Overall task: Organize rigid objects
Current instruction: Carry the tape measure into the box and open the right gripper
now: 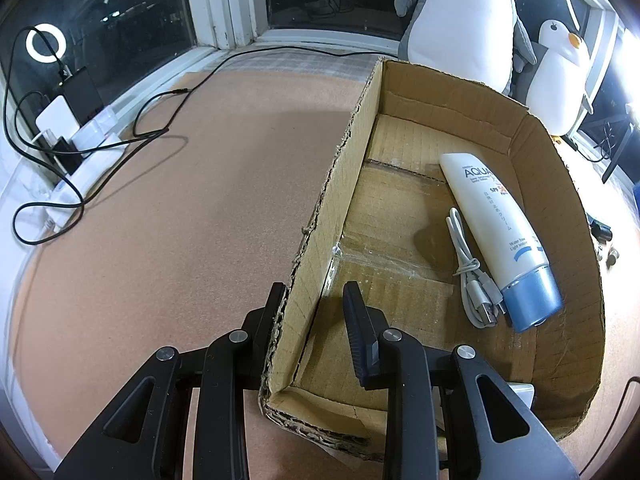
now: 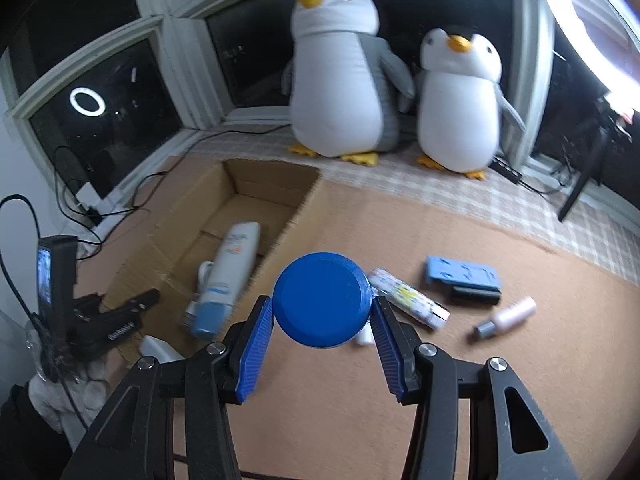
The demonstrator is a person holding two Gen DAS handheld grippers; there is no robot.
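The left gripper point(image 1: 316, 304) straddles the left wall of the cardboard box point(image 1: 332, 200), 1 finger outside and 1 inside, with a gap on the inner side. In the box lie a white tube point(image 1: 500, 236) with a blue cap and, just beside it, a coiled white cable point(image 1: 472, 276).

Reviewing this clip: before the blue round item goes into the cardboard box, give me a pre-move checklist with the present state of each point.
1. Right gripper grasps the blue round container: ok, fingers flank both sides.
2. Left gripper steadies the open brown cardboard box: ok, fingers straddle the left wall; firmness of clamp cannot tell.
3. Free floor space inside box: ok, bare cardboard left of the white sunscreen tube with light-blue cap and the coiled white USB cable.
4. Container already above box: not ok, it appears outside the box's right wall.
5. Container lid sealed: cannot tell.
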